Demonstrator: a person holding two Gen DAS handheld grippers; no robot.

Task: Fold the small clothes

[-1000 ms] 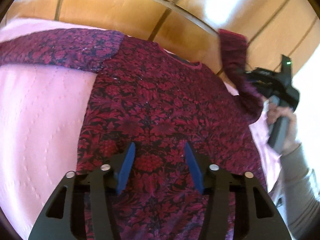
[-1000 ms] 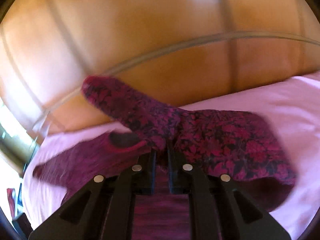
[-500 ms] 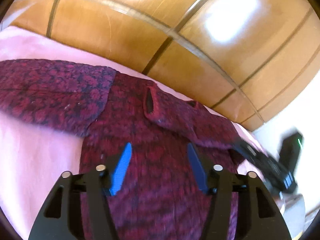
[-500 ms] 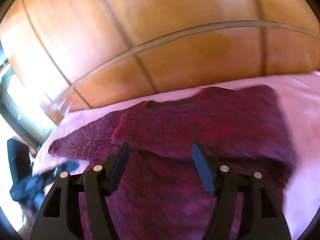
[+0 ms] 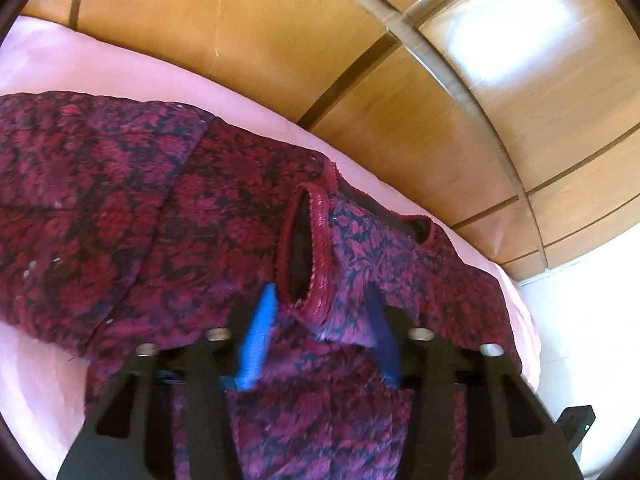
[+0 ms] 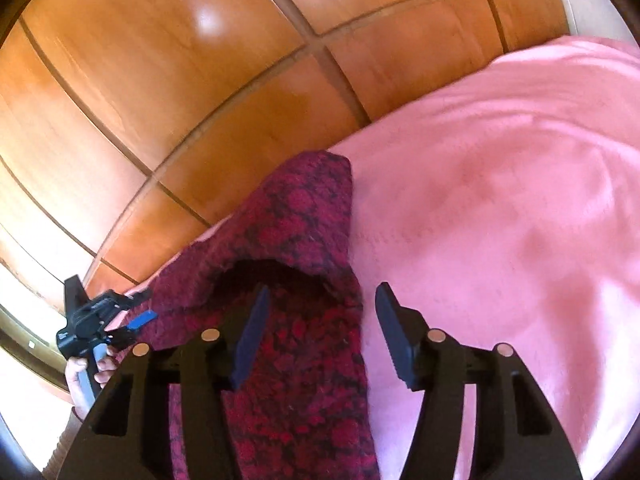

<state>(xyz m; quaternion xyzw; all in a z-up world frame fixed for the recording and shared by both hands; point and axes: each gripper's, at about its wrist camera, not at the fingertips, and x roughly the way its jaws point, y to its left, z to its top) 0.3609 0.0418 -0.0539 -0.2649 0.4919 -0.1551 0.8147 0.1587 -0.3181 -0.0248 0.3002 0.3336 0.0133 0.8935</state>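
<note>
A dark red and black patterned sweater [image 5: 168, 216] lies on a pink bed cover [image 5: 80, 68]. One sleeve is folded across the body and its cuff [image 5: 306, 252] lies open between my left fingertips. The other sleeve [image 5: 72, 184] stretches out to the left. My left gripper [image 5: 320, 308] is open and empty, low over the cuff. My right gripper [image 6: 320, 300] is open and empty over the sweater's edge [image 6: 304, 232], where a fold gapes. The left gripper also shows in the right wrist view [image 6: 96, 320], held by a hand.
A glossy wooden panel wall [image 5: 360, 60] runs right behind the bed. The pink cover [image 6: 500, 200] spreads wide to the right of the sweater in the right wrist view. The bed's right edge [image 5: 528, 320] meets a white floor or wall.
My right gripper let go of the sleeve after laying it across the body, opened, and swung right to the sweater's edge. My left gripper moved forward and down toward the cuff.
</note>
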